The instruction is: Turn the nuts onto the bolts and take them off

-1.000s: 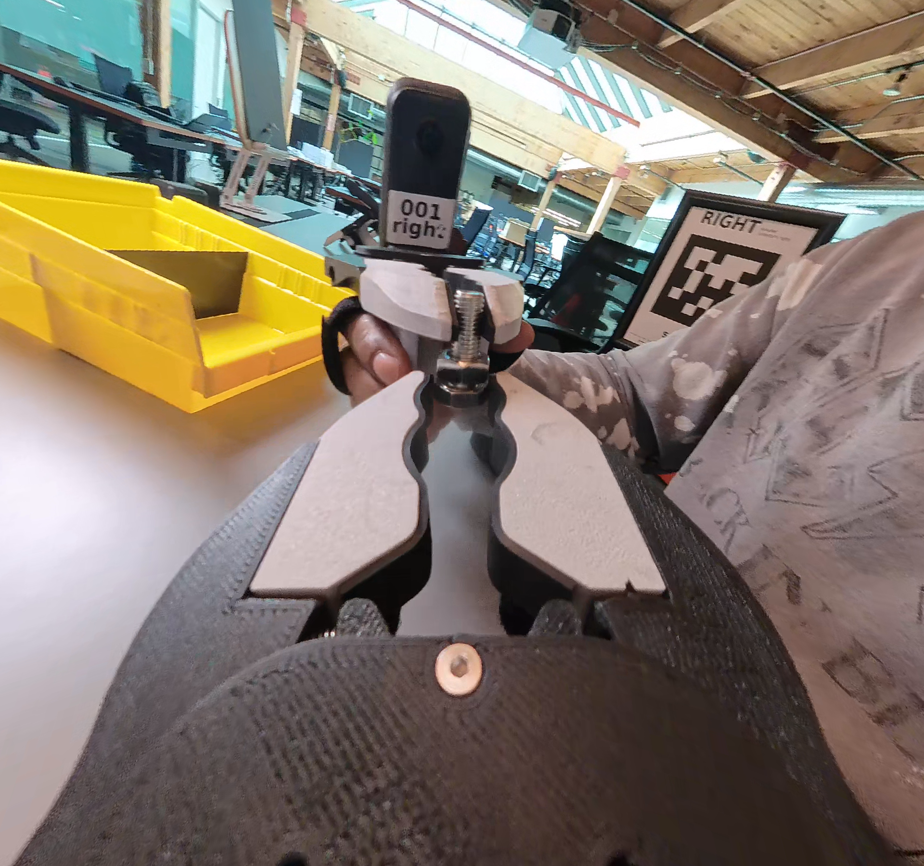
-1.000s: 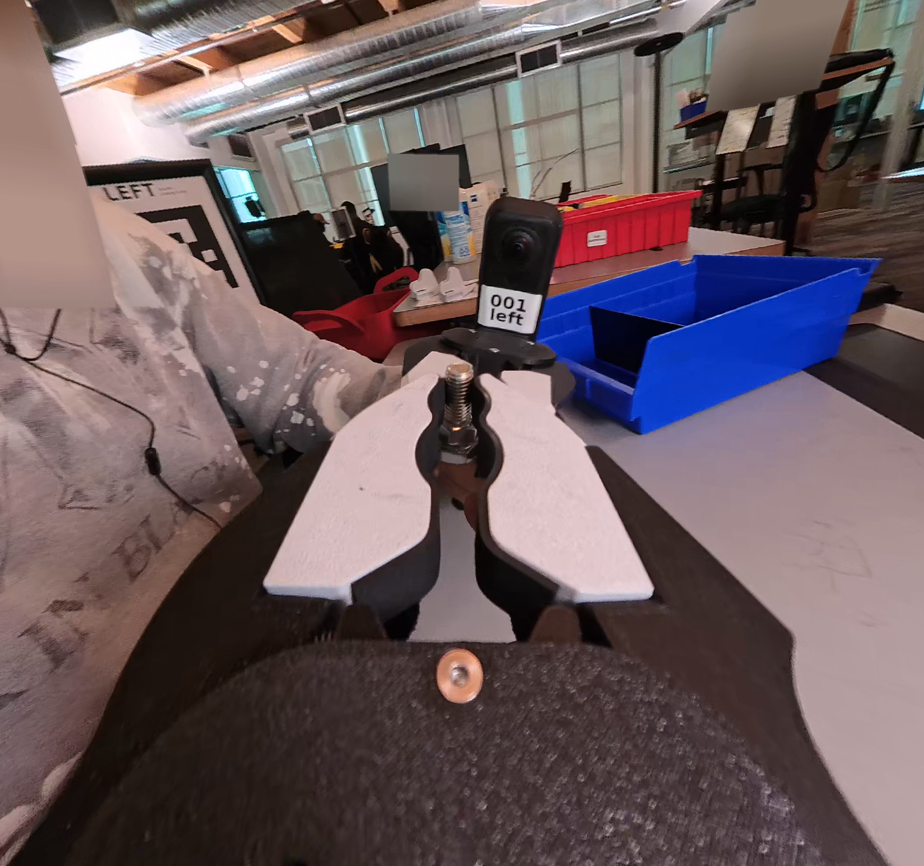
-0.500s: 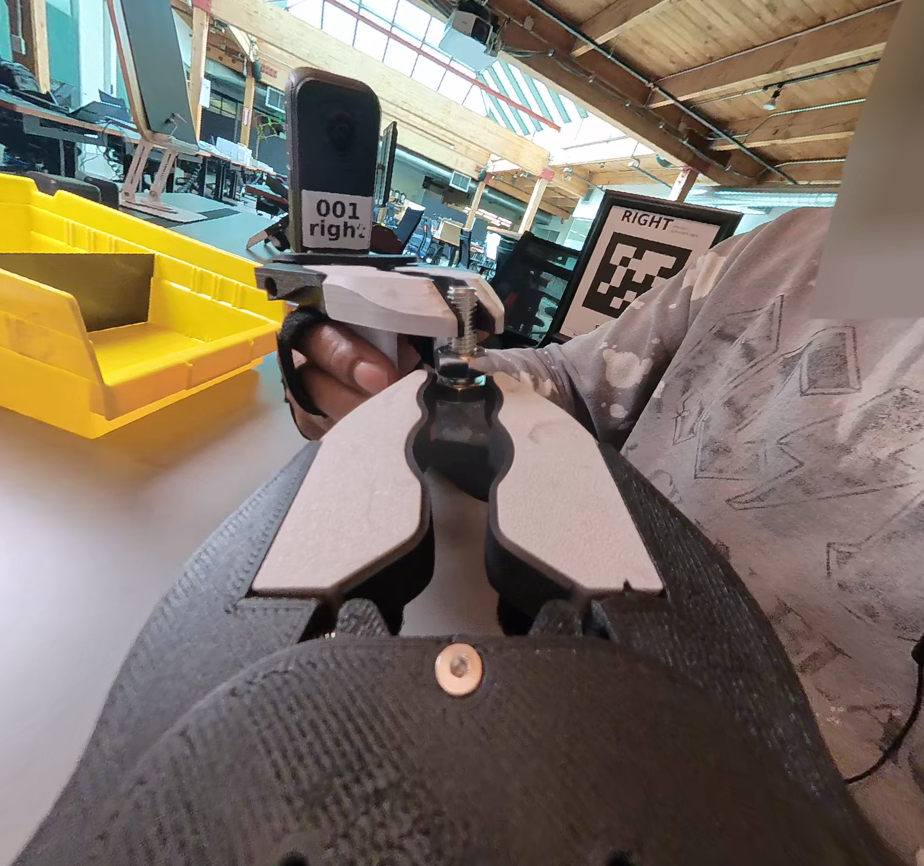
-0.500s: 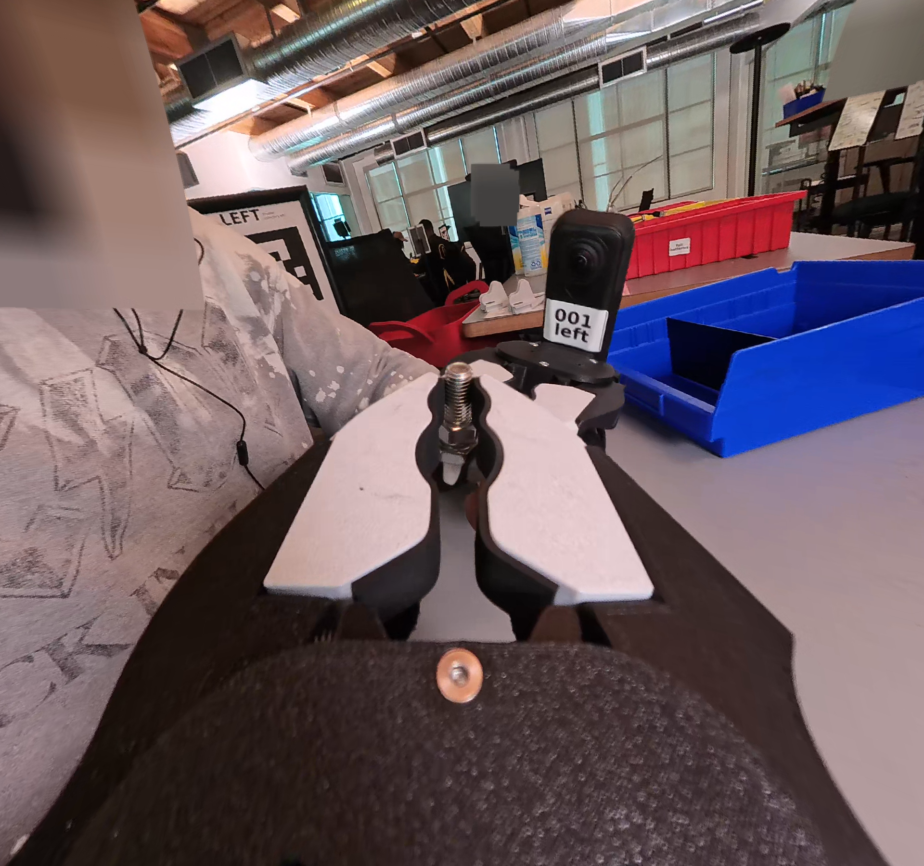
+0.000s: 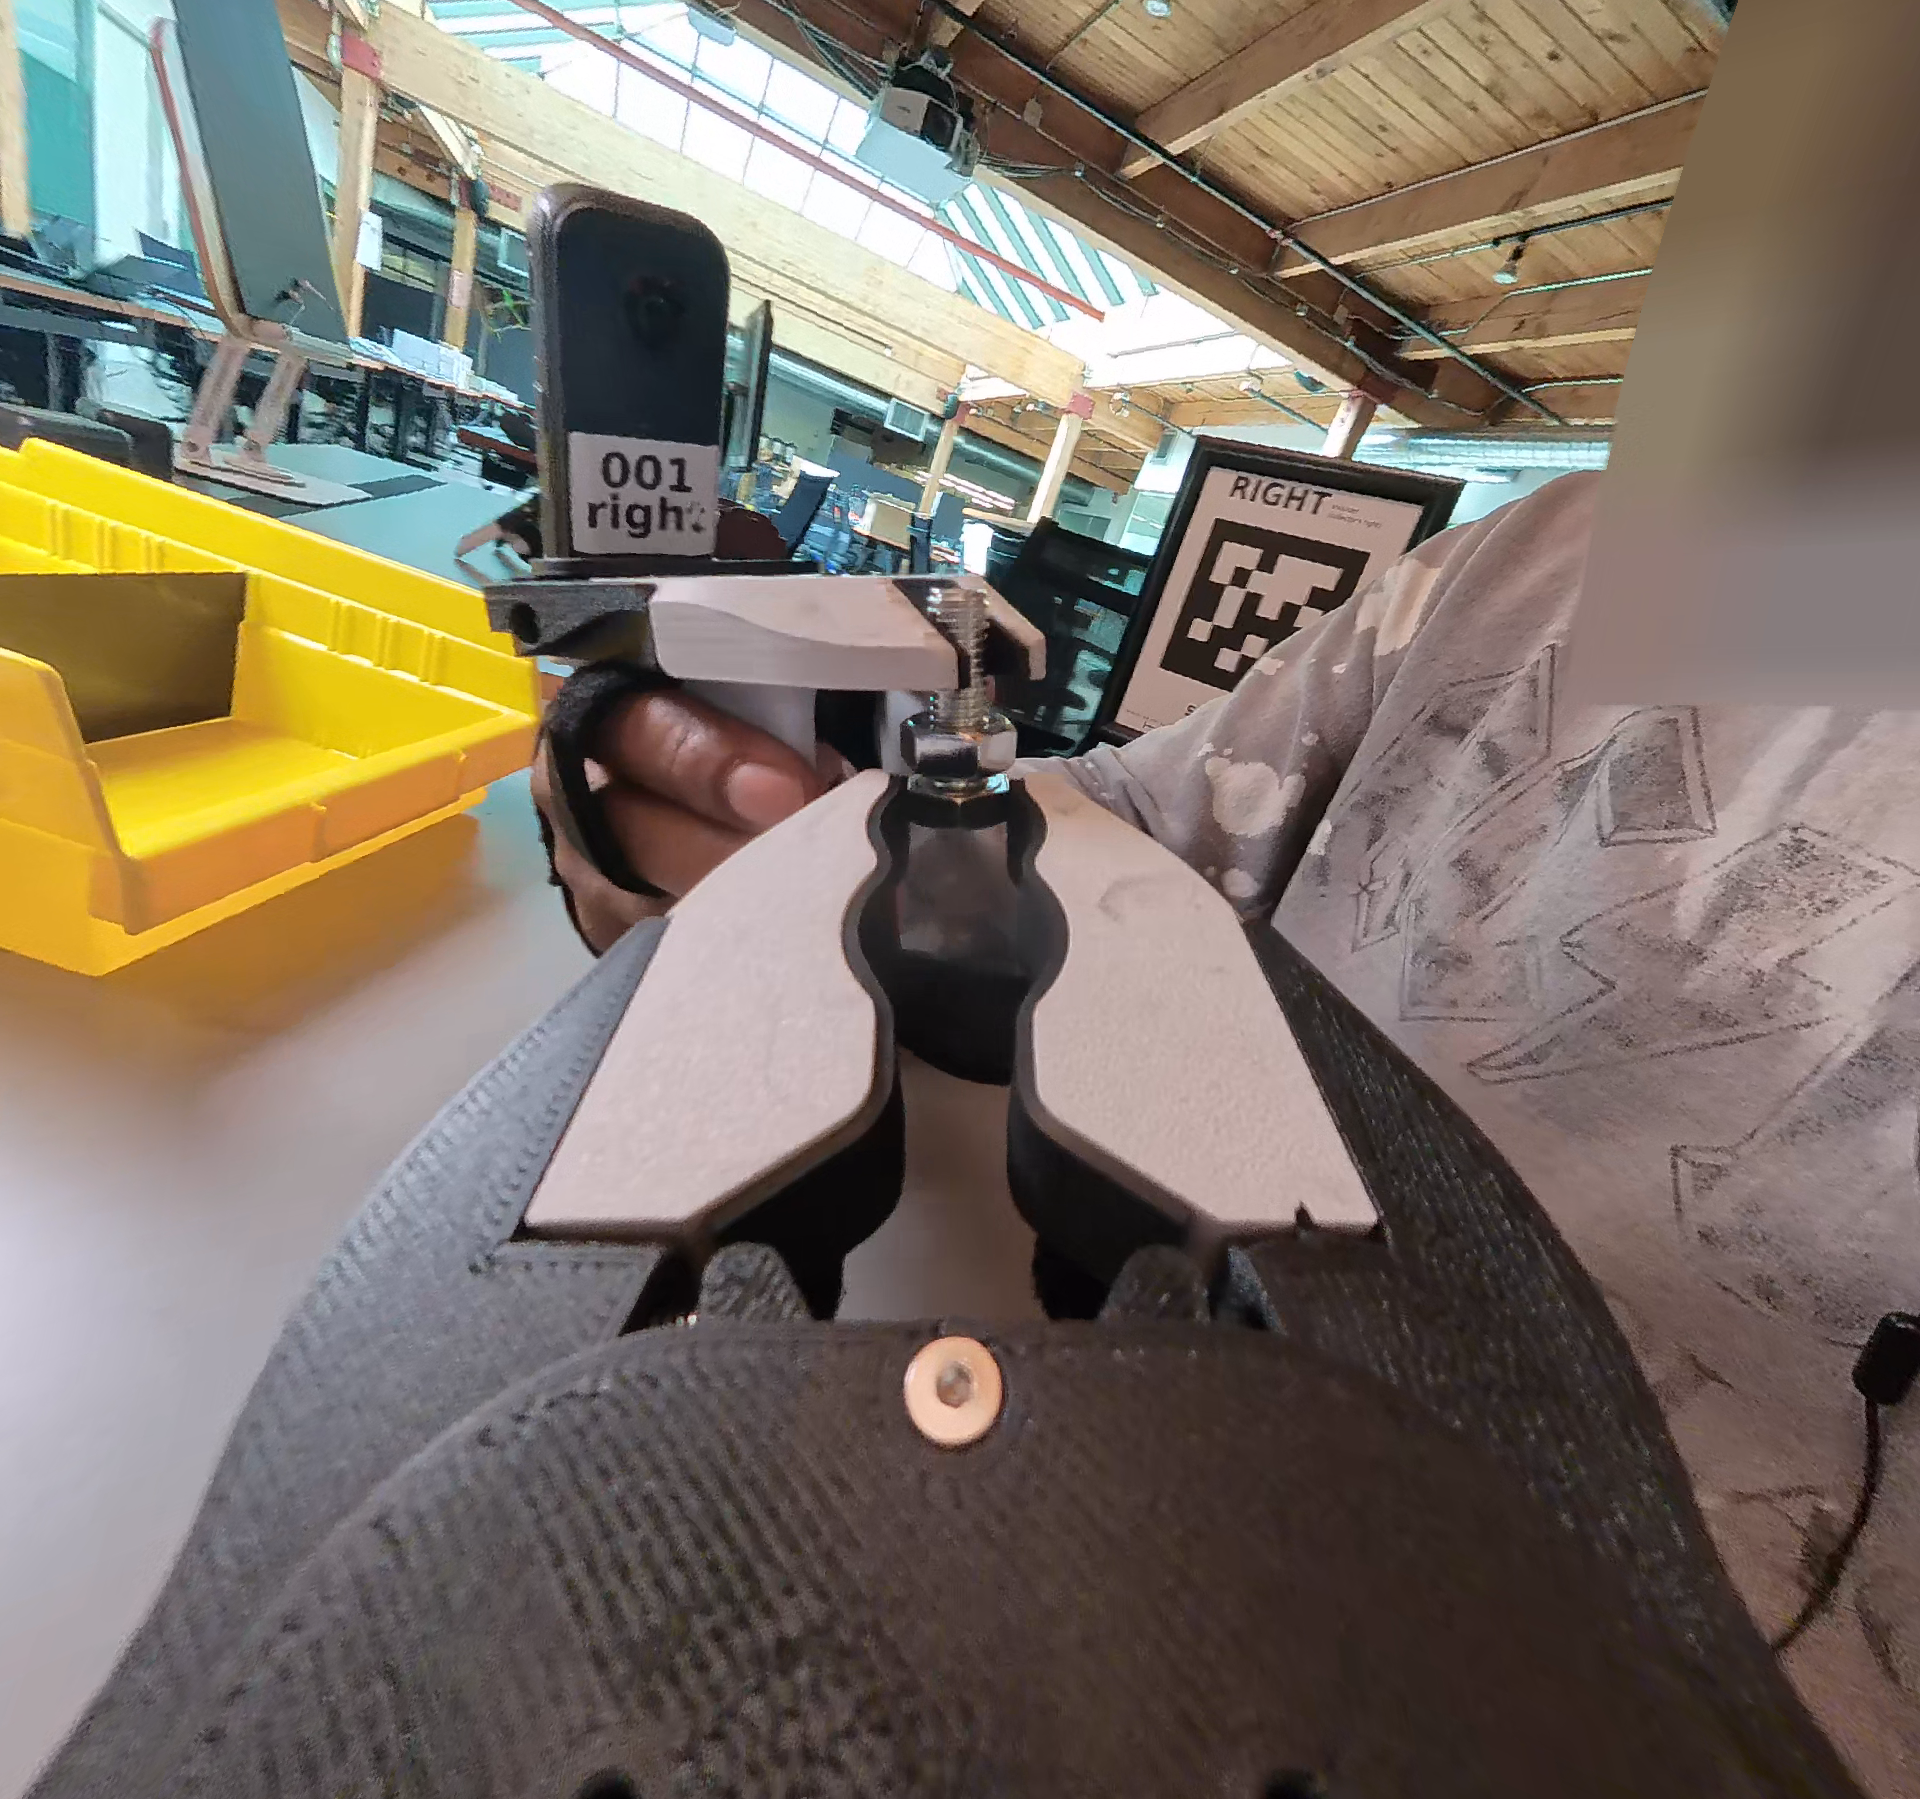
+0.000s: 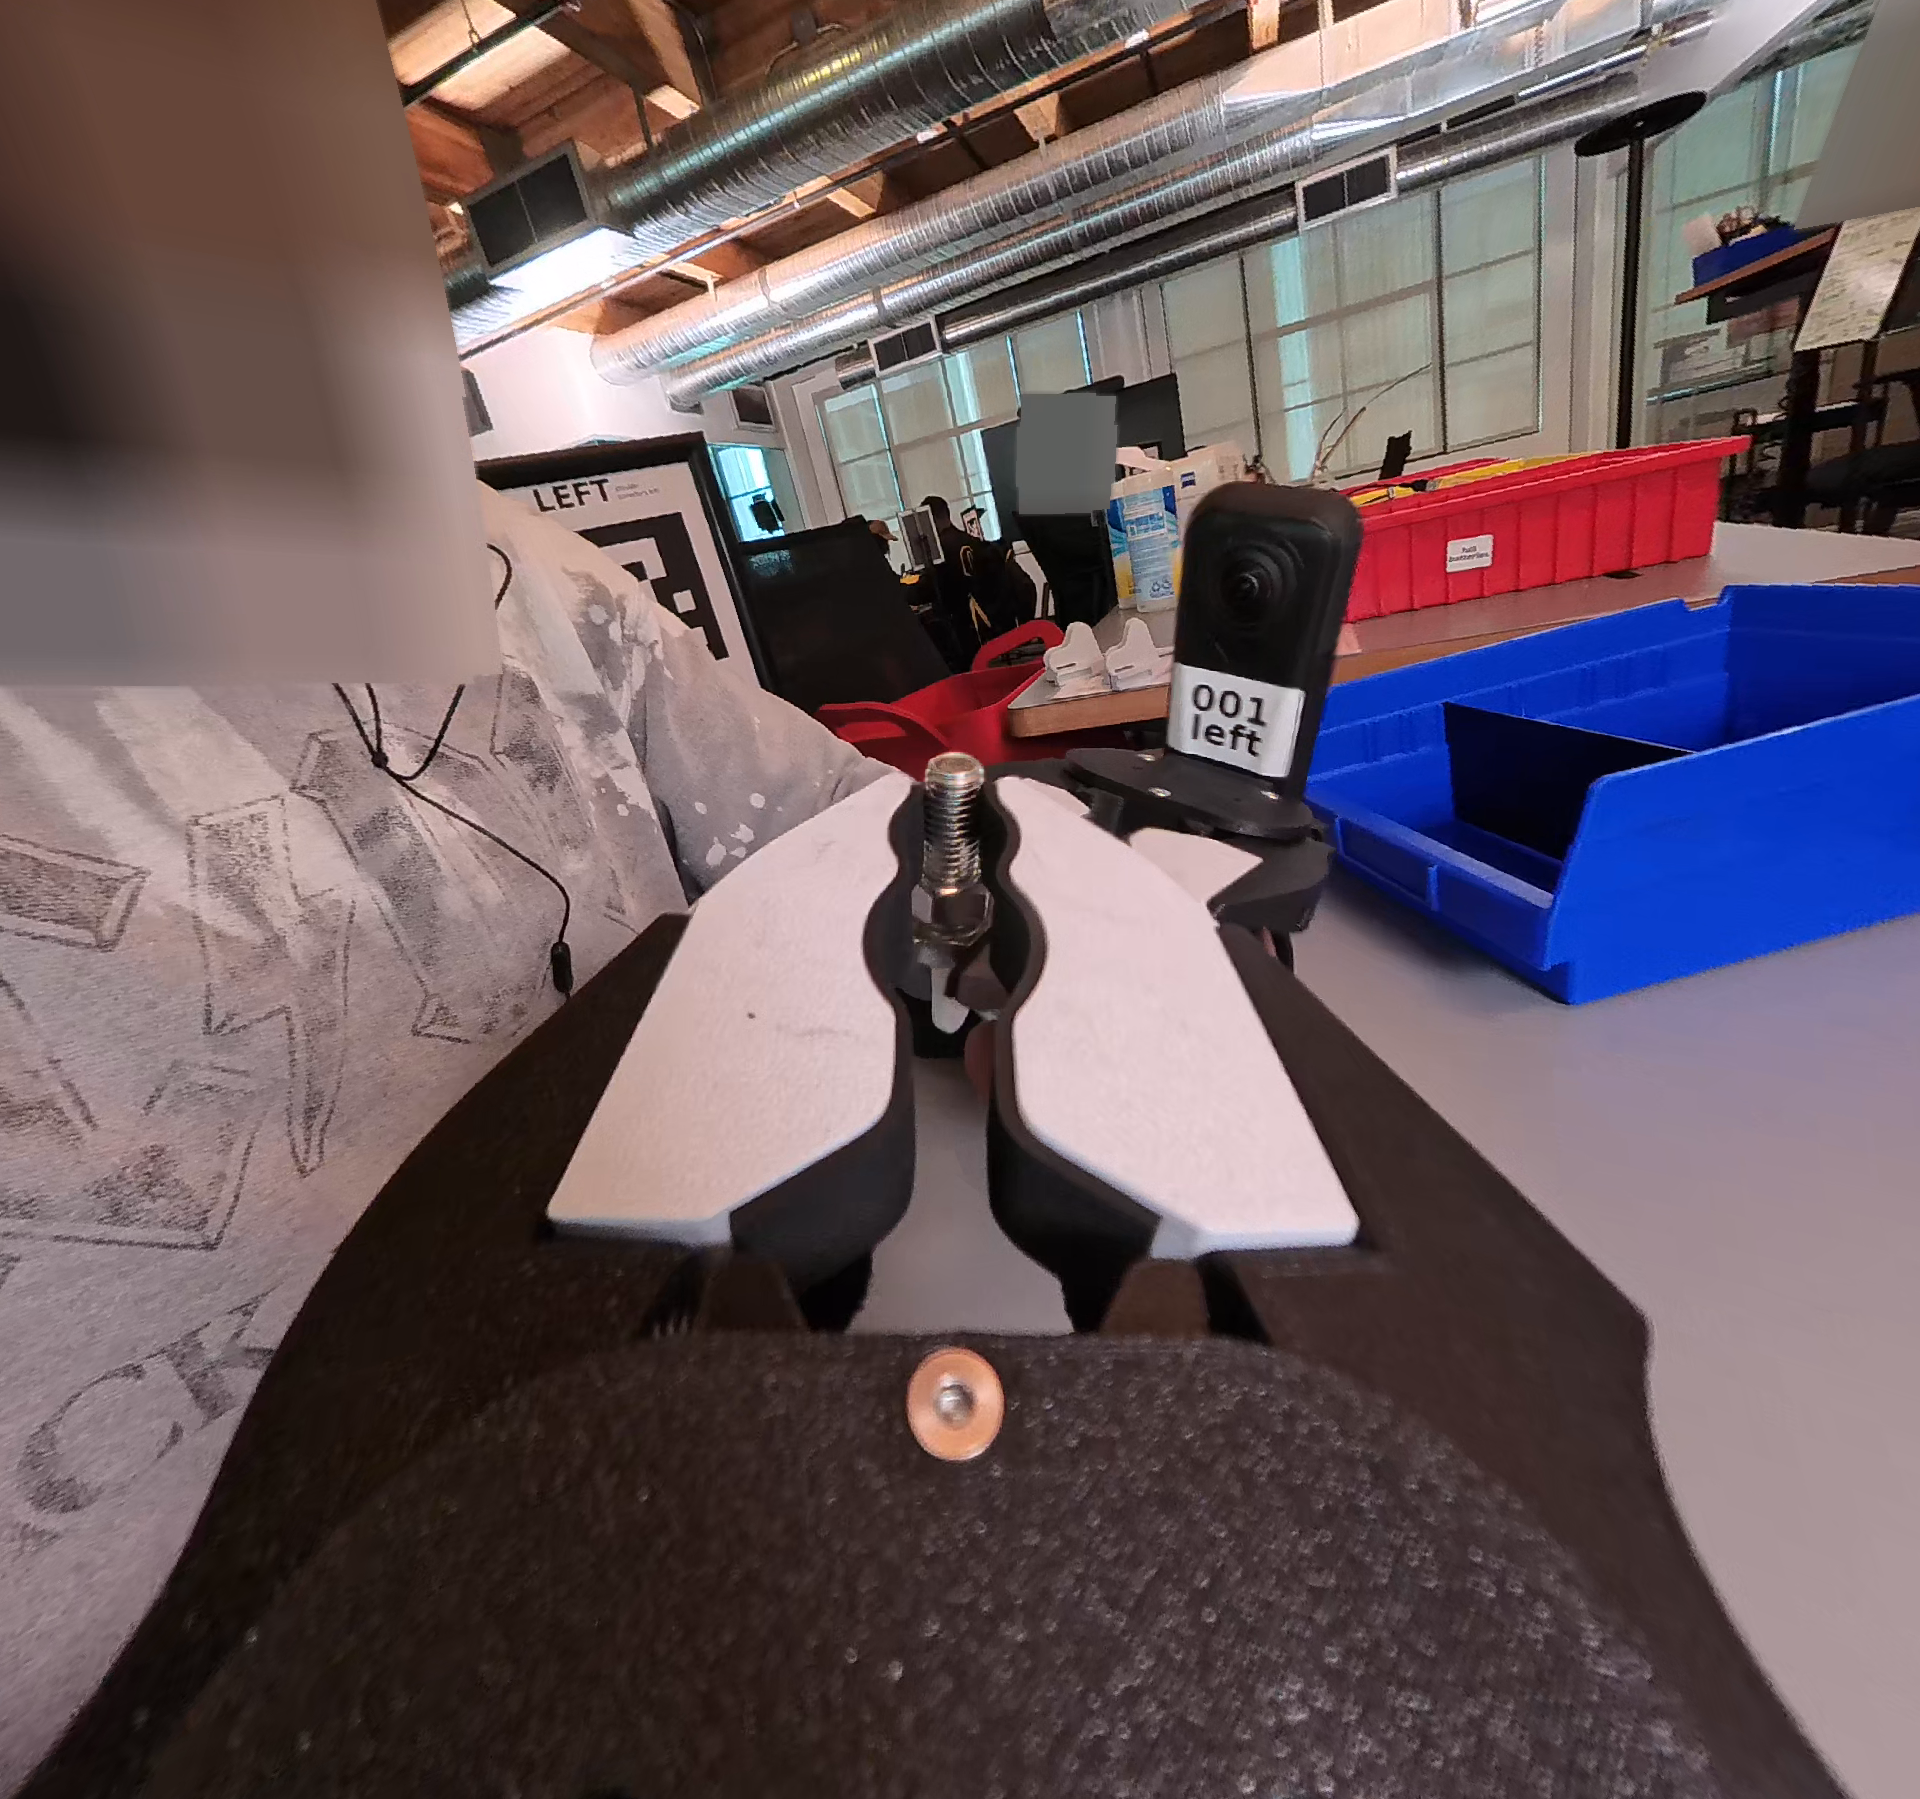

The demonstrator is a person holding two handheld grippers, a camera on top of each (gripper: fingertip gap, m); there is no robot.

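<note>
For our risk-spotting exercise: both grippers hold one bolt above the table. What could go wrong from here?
1. The left gripper grips the bolt only by its hex end, at its fingertips; twisting may slip it.
2. The right gripper clamps bare threads and may slide or mar them.
3. The nut, once off, could drop to the table.

Yellow bin (image 5: 260, 710), blue bin (image 6: 1662, 814), red bin (image 6: 1538, 523), silver bolt (image 6: 951, 830), grey-splattered patterned sleeve (image 5: 1351, 710).

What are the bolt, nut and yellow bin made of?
Bolt: looks like bright plated steel; shiny silver threads. Nut: same mirror-like metal, crisp hex faces. Yellow bin: likely moulded plastic; uniform colour, smooth semi-gloss walls with ribs.
</note>
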